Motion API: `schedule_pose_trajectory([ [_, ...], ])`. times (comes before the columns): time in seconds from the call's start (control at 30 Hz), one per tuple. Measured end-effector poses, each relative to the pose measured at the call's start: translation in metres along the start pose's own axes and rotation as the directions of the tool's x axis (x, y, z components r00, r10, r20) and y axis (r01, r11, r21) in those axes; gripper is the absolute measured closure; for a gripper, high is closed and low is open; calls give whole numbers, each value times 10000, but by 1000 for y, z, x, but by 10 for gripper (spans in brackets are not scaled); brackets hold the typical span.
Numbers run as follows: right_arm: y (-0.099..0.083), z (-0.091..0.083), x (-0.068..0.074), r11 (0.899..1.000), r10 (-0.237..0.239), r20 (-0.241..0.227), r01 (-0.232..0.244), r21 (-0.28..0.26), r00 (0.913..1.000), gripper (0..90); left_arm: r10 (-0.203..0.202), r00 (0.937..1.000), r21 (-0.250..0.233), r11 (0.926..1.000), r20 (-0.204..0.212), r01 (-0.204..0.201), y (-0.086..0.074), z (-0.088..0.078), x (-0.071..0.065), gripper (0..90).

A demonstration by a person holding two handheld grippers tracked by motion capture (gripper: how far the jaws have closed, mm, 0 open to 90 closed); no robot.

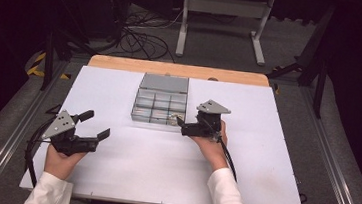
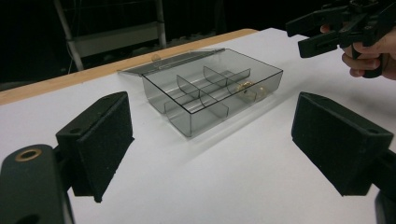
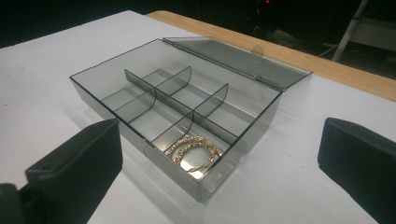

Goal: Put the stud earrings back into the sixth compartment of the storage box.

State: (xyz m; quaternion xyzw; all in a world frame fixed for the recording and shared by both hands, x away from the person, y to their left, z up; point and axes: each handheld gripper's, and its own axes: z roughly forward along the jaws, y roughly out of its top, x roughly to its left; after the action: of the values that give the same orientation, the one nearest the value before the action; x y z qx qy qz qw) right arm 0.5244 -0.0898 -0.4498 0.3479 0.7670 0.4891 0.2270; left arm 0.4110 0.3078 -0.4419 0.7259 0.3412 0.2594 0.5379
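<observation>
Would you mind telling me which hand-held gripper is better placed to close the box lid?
Right, probably. The right hand-held gripper sits open at the box's near right corner, by the bracelet. The left hand-held gripper, also open, is well off to the left of the box.

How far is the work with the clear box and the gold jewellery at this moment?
Done, it seems: the gold bracelet lies in the near-right corner compartment of the clear box, and the lid is folded back, open. In hand: nothing; the right gripper is open beside that corner, and the left gripper is open, away from the box. Probably left: closing the lid.
</observation>
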Motion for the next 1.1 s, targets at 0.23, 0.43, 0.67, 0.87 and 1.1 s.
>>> schedule_pose_trajectory([
  [0.23, -5, -9, -1, 9997, 34, -136, -37, -228, 9999, 3, 12, 10000, -42, 10000, -19, -12, 0, 0, 0, 132],
  [0.43, -9, -18, -2, 9993, 28, -236, -37, -385, 9997, 0, 3, 10000, -88, 10000, -3, -3, 0, 0, 0, 132],
  [0.67, -14, -31, -8, 9978, 198, -248, -214, -635, 9995, 0, -17, 10000, -58, 10000, 4, 17, 0, 0, 0, 131],
  [0.87, -21, -41, -14, 9969, 346, -249, -362, -700, 9991, 0, -31, 10000, -93, 10000, -21, 31, -1, -1, 0, 131],
  [1.1, -26, -52, -20, 9946, 673, -404, -702, -762, 9969, 0, -66, 10000, -72, 10000, -16, 66, -1, 0, 0, 131],
])
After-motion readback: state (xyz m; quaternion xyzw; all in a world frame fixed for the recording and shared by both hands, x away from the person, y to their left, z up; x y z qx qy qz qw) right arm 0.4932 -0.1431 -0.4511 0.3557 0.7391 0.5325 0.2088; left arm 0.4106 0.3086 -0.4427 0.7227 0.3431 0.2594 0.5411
